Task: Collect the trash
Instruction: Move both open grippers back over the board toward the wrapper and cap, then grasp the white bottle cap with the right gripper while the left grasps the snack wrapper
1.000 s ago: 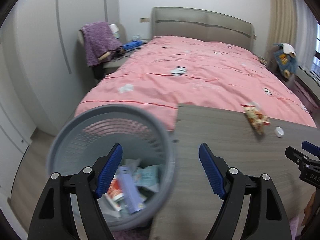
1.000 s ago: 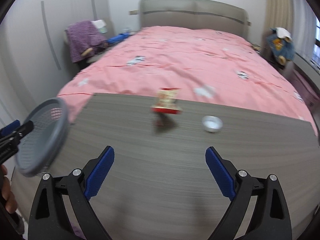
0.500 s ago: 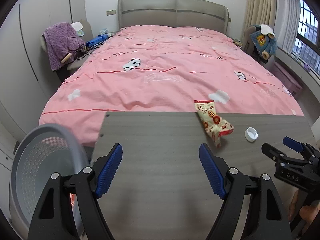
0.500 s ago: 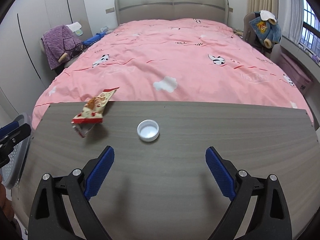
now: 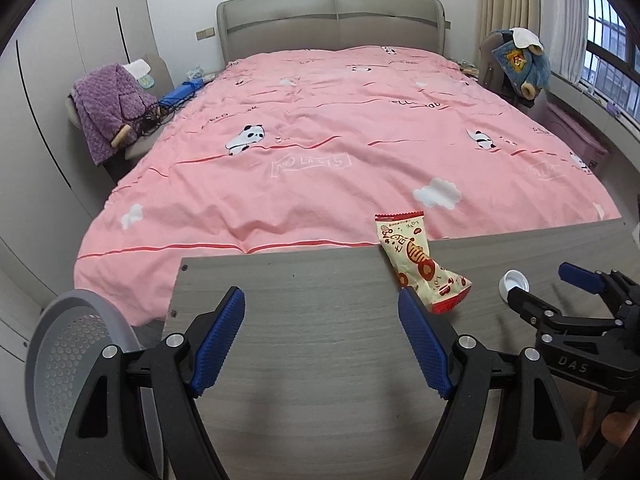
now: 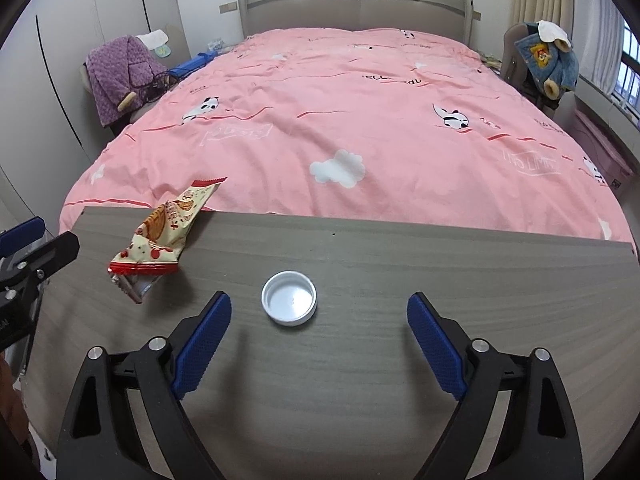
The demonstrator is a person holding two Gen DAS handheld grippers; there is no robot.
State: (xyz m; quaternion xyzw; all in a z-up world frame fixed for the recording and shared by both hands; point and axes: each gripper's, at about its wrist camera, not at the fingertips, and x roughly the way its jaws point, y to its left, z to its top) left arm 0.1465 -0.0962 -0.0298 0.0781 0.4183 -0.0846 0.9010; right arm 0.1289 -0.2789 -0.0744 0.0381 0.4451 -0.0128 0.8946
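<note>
Two open hand-held grippers over a desk with a cap and a wrapper left to bin.

The white bottle cap [image 6: 289, 298] lies open side up on the desk [image 6: 440, 280]; just behind it, the right hand-held gripper [image 6: 319, 344] stands wide, its jaws having just been closing a little with nothing between them. The cap looks light, rigid and smooth, likely to skid, so pinch it across its rim. Left of the cap, the snack wrapper [image 5: 420, 264] overhangs the desk's far edge; it looks light and crinkly, best taken at a sealed end. The left hand-held gripper [image 5: 322, 340] is open and empty, with the grey bin [image 5: 68, 344] off the desk's left end.
</note>
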